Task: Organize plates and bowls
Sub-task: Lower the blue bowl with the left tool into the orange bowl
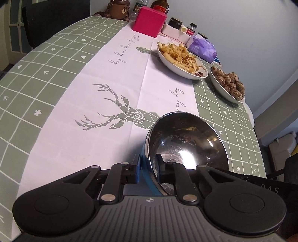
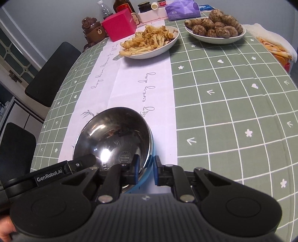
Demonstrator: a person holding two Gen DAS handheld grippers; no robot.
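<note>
A steel bowl with a blue outside (image 1: 186, 147) is held over the near end of the table, and it also shows in the right wrist view (image 2: 113, 137). My left gripper (image 1: 148, 169) is shut on its left rim, one finger inside and one outside. My right gripper (image 2: 146, 171) straddles its right rim, with a small gap at the outer finger. A white plate of cauliflower (image 1: 181, 59) (image 2: 149, 41) and a white plate of taro roots (image 1: 228, 83) (image 2: 216, 29) stand at the far end.
A pink box (image 1: 149, 21) (image 2: 119, 25), jars, bottles, a bear-shaped container (image 2: 94, 30) and a purple tissue pack (image 1: 202, 48) (image 2: 182, 10) line the far edge. Black chairs (image 2: 52, 72) stand on the left side. The green checked tablecloth (image 2: 232, 104) covers the table.
</note>
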